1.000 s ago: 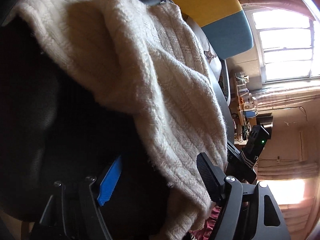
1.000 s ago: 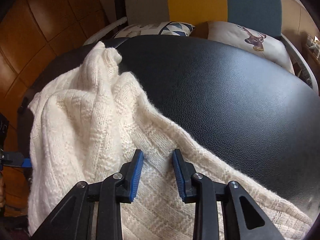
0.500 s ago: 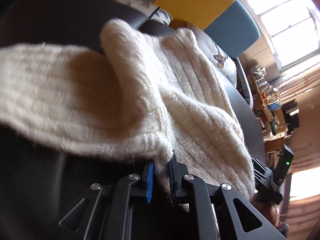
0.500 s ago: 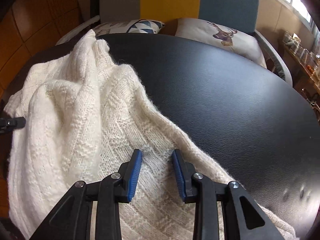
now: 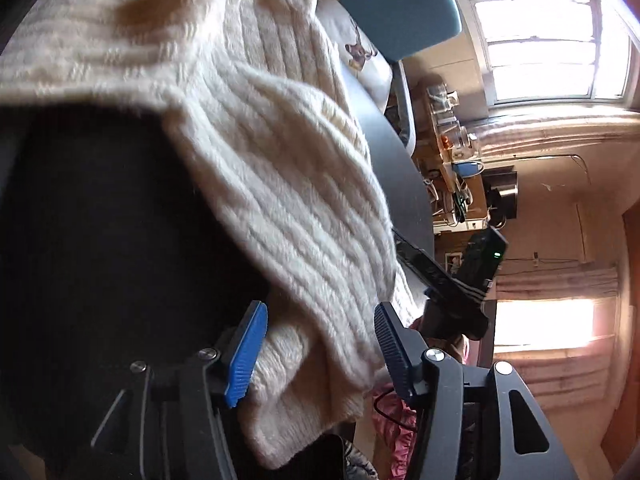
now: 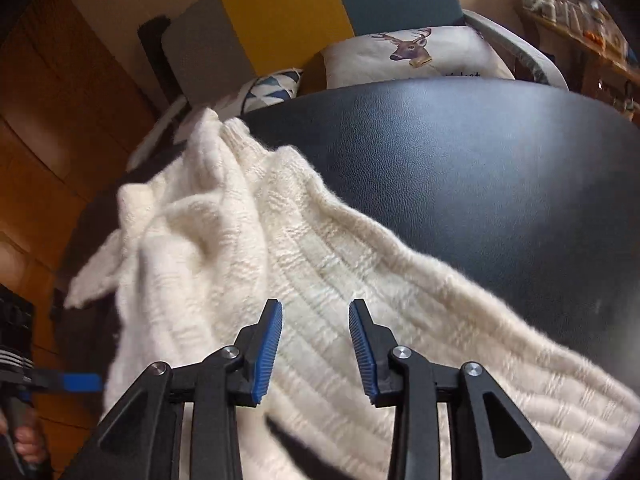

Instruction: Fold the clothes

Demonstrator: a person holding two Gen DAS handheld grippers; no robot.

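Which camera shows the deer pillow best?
The right wrist view: the deer pillow sits whole and sharp beyond the black table. The left wrist view catches only a sliver past the white sweater.

A cream knit sweater (image 6: 280, 264) lies rumpled on the black leather-textured table (image 6: 480, 168)

There was one cream ribbed knitted sweater (image 6: 304, 264), one black leather-textured round table (image 6: 480, 168), and two printed cushions (image 6: 416, 60).
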